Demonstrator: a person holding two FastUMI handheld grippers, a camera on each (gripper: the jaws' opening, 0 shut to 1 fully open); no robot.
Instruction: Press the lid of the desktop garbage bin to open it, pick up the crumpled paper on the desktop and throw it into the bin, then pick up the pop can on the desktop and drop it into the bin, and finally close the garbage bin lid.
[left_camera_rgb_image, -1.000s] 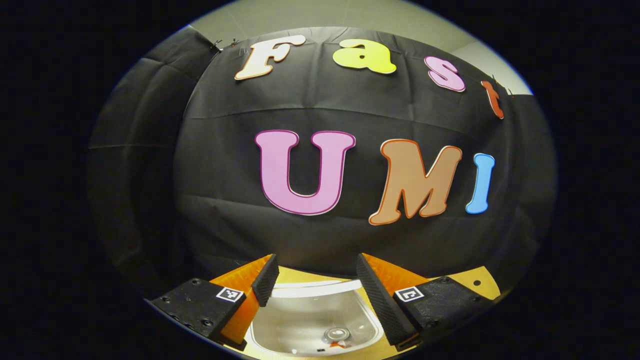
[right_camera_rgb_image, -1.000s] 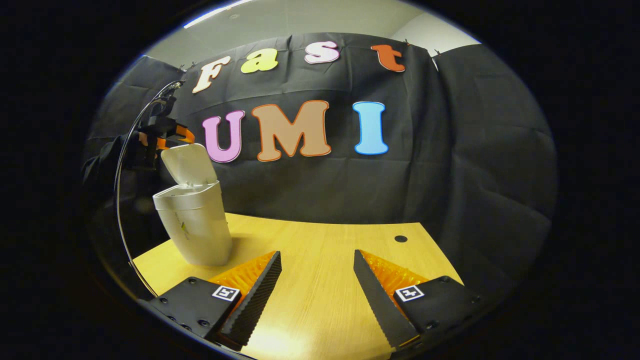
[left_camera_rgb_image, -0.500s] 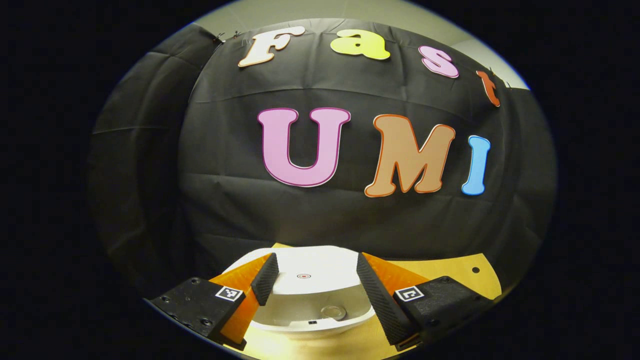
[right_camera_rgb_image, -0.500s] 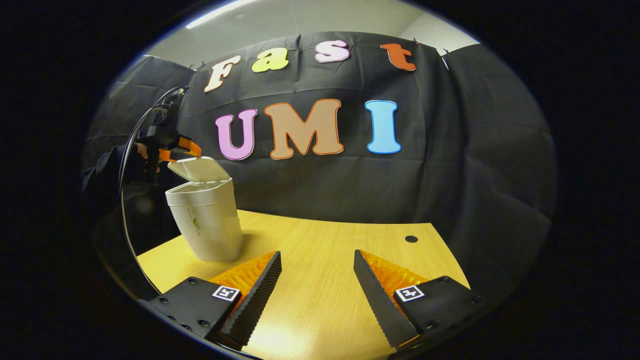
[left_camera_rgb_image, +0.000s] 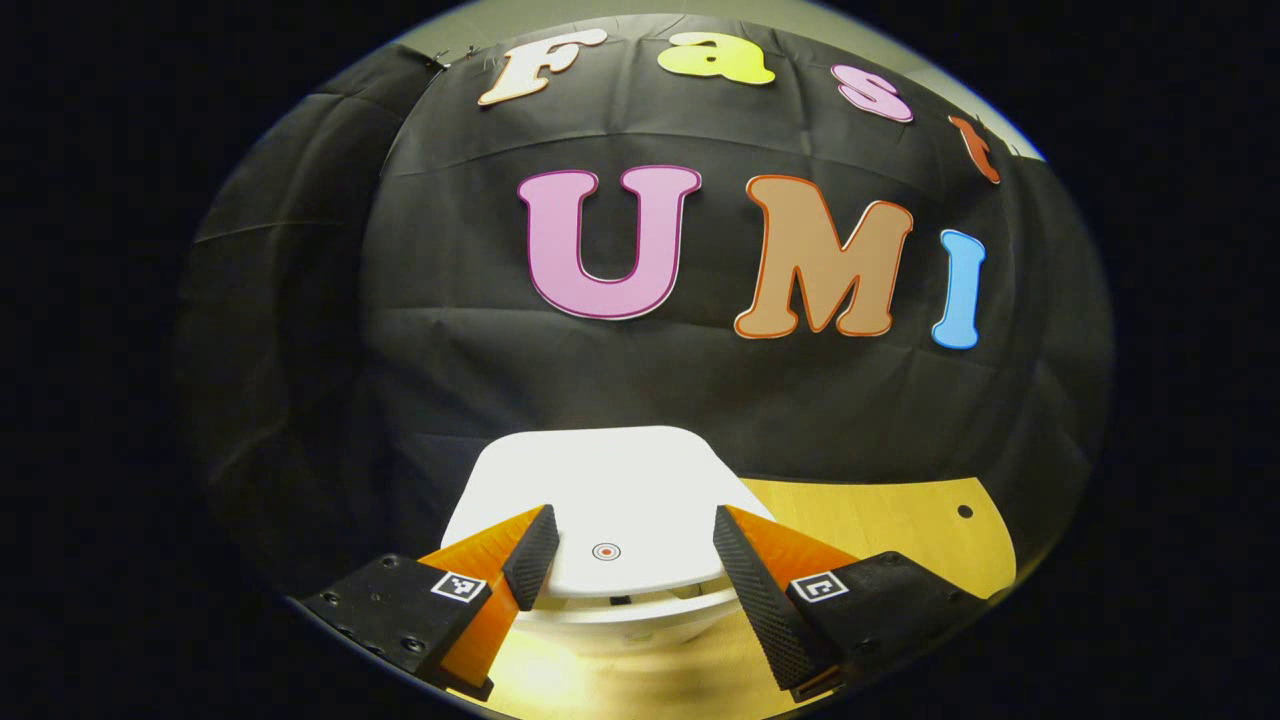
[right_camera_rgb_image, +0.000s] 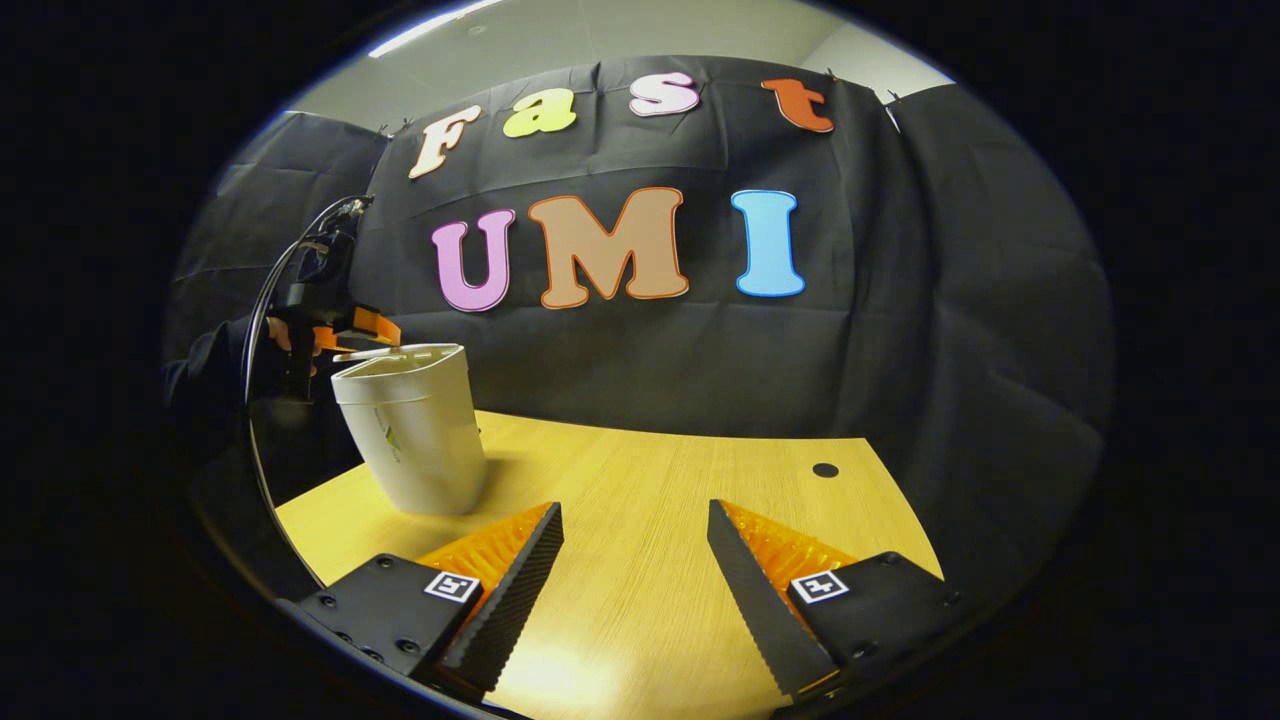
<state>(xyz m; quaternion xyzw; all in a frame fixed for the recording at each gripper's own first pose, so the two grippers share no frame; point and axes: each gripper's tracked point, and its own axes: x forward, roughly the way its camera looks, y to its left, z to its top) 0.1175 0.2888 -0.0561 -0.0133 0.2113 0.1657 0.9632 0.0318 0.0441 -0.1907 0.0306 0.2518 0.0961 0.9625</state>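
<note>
White plastic lid (left_camera_rgb_image: 600, 500), lying nearly flat on the garbage bin (right_camera_rgb_image: 415, 430), with a thin gap at its front edge in the left gripper view. Judged as the last step: closing the lid. No crumpled paper or pop can on the visible stretch of worktop (right_camera_rgb_image: 680, 520), so presumably both in the bin, though not visible inside.

Left tongs (left_camera_rgb_image: 632, 545) poised right over the lid, fingers set well apart either side of a small round mark (left_camera_rgb_image: 606, 551) near the lid's front, gripping nothing. Contact with the lid hard to confirm; looks very close or just touching. From the right gripper view, left tongs (right_camera_rgb_image: 352, 328) at the bin's top rim on its far-left side, a hand (right_camera_rgb_image: 280, 335) and dark sleeve behind.

Right tongs (right_camera_rgb_image: 635, 560) wide apart and empty, hovering over bare wooden worktop, well away from the bin.

Next move, as a judgement: a short downward press near the front edge to latch the lid, kept gentle and straight, since the tall, narrow bin could tip or slide. Then lifting clear.
</note>
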